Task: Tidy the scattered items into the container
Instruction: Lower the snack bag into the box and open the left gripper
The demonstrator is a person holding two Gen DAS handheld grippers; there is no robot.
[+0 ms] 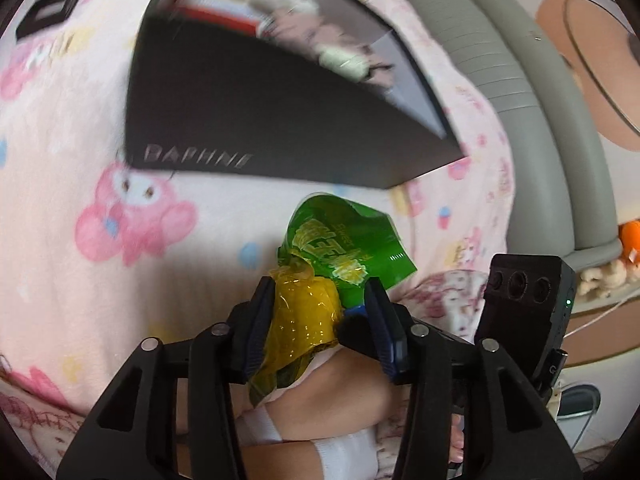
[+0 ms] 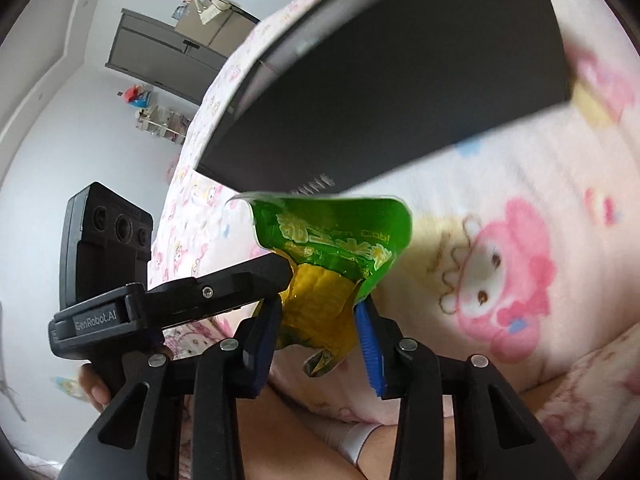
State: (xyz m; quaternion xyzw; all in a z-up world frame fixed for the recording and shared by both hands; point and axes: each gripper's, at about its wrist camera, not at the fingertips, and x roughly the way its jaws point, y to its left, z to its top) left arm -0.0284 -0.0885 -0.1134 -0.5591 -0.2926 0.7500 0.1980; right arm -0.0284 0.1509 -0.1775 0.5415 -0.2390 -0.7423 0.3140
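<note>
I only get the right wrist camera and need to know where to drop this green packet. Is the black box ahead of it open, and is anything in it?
Observer: The left wrist view looks down into the black box. It is open on top, and a pale plush toy sits inside.
Operator: Anything else in there?
Observer: A flat red-and-white item lies beside the toy. It is too blurred to name.
Operator: Anything still out on the bed?
Observer: A small black object lies on the pink blanket, left of the box in that view.
</note>
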